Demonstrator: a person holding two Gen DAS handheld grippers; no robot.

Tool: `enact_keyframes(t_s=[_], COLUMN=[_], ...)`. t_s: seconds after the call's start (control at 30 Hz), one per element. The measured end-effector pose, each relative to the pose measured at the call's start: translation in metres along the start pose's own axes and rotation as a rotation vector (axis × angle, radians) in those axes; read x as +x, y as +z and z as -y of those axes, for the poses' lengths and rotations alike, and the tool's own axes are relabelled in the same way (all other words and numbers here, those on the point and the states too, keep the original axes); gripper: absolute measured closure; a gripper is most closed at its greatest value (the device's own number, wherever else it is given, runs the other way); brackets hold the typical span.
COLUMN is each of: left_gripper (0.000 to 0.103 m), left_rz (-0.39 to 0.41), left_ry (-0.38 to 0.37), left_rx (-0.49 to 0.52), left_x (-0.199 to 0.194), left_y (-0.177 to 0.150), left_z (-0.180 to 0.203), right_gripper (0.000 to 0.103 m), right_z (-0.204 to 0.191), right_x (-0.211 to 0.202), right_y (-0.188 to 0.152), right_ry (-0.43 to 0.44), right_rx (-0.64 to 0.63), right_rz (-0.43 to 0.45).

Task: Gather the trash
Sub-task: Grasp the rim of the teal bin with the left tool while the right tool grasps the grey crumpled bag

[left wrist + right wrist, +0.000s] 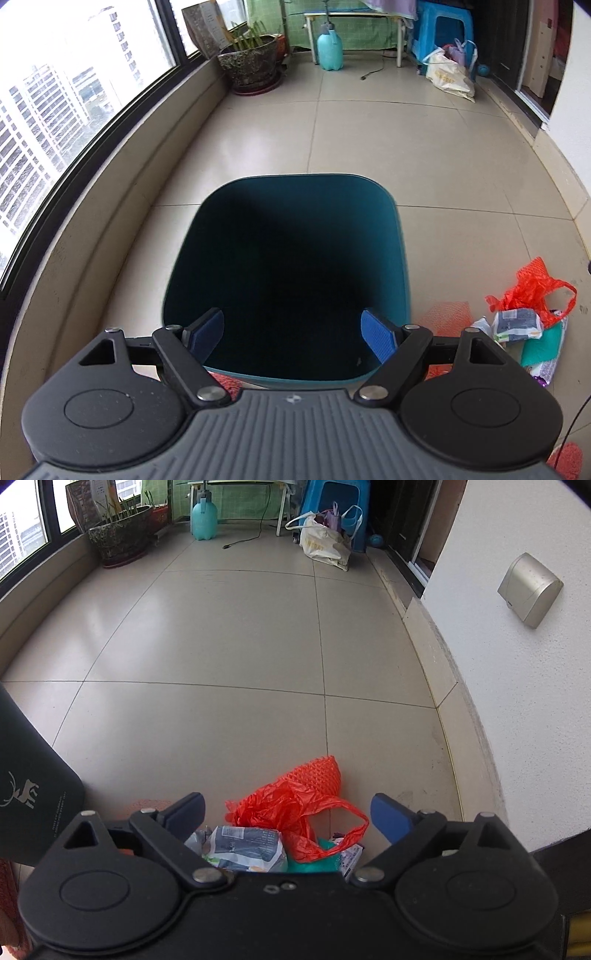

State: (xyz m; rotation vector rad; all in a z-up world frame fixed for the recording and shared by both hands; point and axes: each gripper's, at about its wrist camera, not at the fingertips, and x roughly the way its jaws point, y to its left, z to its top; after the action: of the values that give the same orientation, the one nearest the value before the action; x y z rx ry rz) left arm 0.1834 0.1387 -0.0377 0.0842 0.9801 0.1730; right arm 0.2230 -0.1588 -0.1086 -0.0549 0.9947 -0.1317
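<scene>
A dark teal trash bin (pixel 400 266) stands on the tiled floor, its inside dark. My left gripper (pixel 291 334) hangs open over the bin's near rim with nothing between its blue pads. To the bin's right lies a trash pile: a red plastic bag (pixel 532 286), a grey-white wrapper (pixel 517 323) and a green packet (pixel 545 345). In the right wrist view my right gripper (pixel 291 818) is open just above that pile, with the red plastic bag (pixel 295 805), an orange mesh (pixel 321 771) and the wrapper (pixel 247 847) between its fingers but not pressed. The bin's outer wall (pixel 33 797) shows at left.
A window ledge (pixel 110 206) runs along the left. A potted plant (pixel 251 62), a teal spray bottle (pixel 330 48), a blue stool (pixel 447 29) and a cream bag (pixel 448 75) stand at the far end. A white wall (pixel 517 686) with a metal cover (pixel 530 590) bounds the right.
</scene>
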Motion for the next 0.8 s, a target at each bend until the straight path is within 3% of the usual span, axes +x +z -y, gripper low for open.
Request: enact_keyframes(t_s=[0.3,0.47,0.57,0.63,0.8], left_gripper=[0.022,0.035,0.036,0.039,0.045], left_rz=[-0.059,-0.121,-0.134,-0.146,-0.192], left_ry=[0.113,0.124,0.127,0.127,0.101], left_rx=[-0.172,-0.227,-0.229,-0.239,-0.253], left_x=[0.054,0.075,0.084,0.087,0.105], left_y=[0.019,0.013,0.006,0.003,0.004], left_z=[-0.070,-0.087,-0.091,-0.093,-0.091], right_gripper=[0.010,0.012,0.023,0.023,0.024], right_z=[0.014,-0.017,-0.033,-0.050,-0.089], right_x=[0.059,0.085,0.099,0.103,0.113], right_y=[-0.017,-0.037,-0.045,-0.051,-0.064], right_ry=[-0.007,0.033,0.065,0.122,0.172], right_rx=[0.013,-0.104,-0.075,-0.127,-0.246], right_rz=[-0.169,-0.247,-0.270,-0.285,-0.307])
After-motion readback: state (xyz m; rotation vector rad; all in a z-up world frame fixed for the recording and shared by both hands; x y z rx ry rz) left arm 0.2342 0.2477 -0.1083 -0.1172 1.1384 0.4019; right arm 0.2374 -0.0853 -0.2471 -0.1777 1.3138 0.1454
